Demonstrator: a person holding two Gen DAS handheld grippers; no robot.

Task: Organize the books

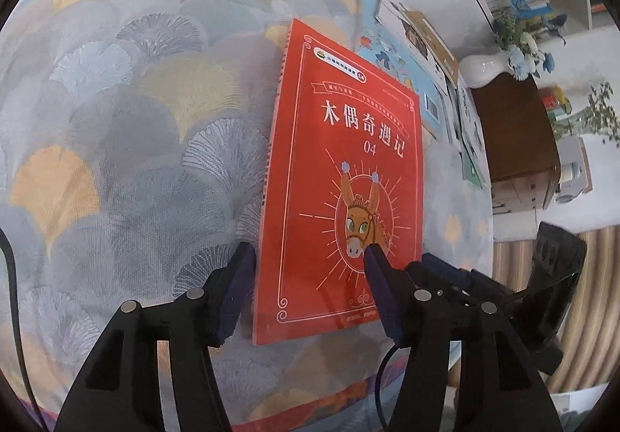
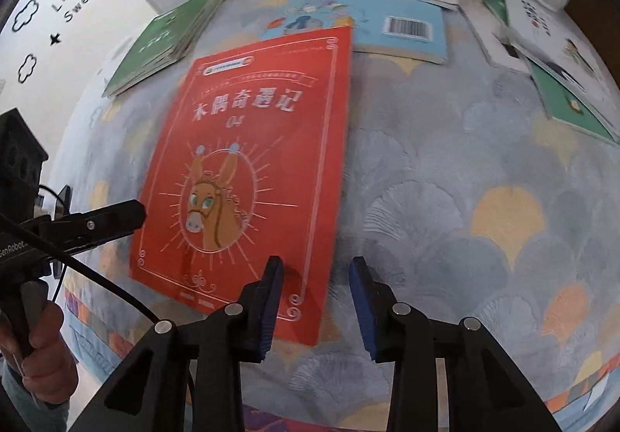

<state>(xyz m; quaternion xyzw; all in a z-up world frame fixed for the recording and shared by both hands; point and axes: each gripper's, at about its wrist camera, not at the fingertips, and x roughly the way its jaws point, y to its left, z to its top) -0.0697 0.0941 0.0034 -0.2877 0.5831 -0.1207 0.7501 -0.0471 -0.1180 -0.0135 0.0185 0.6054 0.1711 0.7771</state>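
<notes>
Red paperback donkey-cover book (image 1: pixel 341 176), flat on patterned counter (image 1: pixel 116 121): left gripper (image 1: pixel 310 269) and right gripper (image 2: pixel 316 277) jaws released, each astride one near corner; lift level.

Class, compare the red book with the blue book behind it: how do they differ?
The red book shows its front cover, with a donkey picture; the blue book shows its barcode. The red book lies nearer the cameras, the blue book farther back. Both lie flat on the patterned cloth.

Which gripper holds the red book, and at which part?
Neither. The red book lies flat; the left gripper straddles its near spine corner and the right gripper its other near corner, fingers open.
</notes>
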